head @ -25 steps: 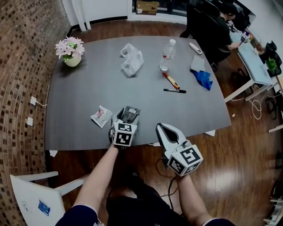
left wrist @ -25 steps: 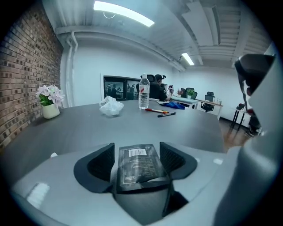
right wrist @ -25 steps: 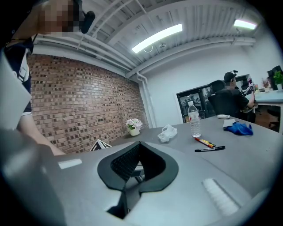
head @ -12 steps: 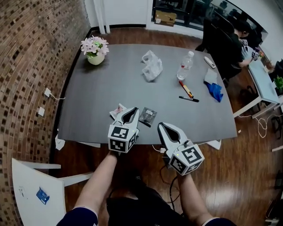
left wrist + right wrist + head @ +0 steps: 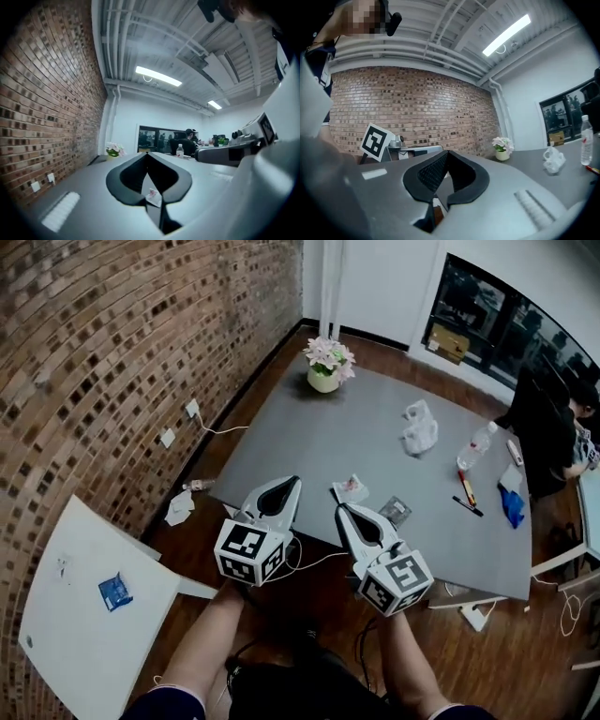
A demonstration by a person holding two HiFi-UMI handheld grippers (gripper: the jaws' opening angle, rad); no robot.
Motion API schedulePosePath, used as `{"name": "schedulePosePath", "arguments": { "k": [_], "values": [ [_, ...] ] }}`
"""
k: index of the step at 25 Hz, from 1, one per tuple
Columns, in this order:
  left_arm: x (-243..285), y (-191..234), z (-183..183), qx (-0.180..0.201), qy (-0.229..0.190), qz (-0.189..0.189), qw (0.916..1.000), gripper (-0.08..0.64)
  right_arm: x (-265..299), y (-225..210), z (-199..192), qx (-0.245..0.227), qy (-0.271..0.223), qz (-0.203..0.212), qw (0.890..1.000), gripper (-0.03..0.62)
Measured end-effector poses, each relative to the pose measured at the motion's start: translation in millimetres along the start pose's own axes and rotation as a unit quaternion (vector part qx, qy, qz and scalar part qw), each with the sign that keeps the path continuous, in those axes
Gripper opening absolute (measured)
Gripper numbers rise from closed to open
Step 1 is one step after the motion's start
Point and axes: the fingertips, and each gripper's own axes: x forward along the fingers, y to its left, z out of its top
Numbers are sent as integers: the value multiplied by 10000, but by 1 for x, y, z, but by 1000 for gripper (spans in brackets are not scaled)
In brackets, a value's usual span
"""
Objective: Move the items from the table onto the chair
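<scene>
Having just clenched, jaws of the left gripper [image 5: 292,482] hold nothing; right gripper [image 5: 340,510] jaws clenched, empty.

White chair [image 5: 66,615] seat mostly bare, one blue packet [image 5: 115,592] near its middle. Open floor [image 5: 202,554] between chair and grey table [image 5: 309,442]. Brick wall [image 5: 94,352] closes the left. Table's near-left part bare; flower pot [image 5: 325,367] at far corner.

Brick wall [image 5: 112,352] left, w/ sockets [image 5: 192,409]. Wood floor [image 5: 450,652]; paper scraps [image 5: 178,509] by wall. Window [image 5: 487,320] at far end; person [image 5: 577,427] seated right.
</scene>
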Motion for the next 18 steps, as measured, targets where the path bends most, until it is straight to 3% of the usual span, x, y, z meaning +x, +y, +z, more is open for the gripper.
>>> {"name": "schedulePosePath", "arguments": {
  "k": [4,9,18],
  "values": [
    [-92,71,15,104,-132,1041,9944,11,53,83,3,-143,20,961,9953,2],
    [-223,137,21,13,-196,2230,9746,12,100,193,-5,-205,71,1992,9797,2],
    [-460,182,11,-194,-271,3903,9201,11,130,392,-34,-239,168,3508,9360,2]
  ]
}}
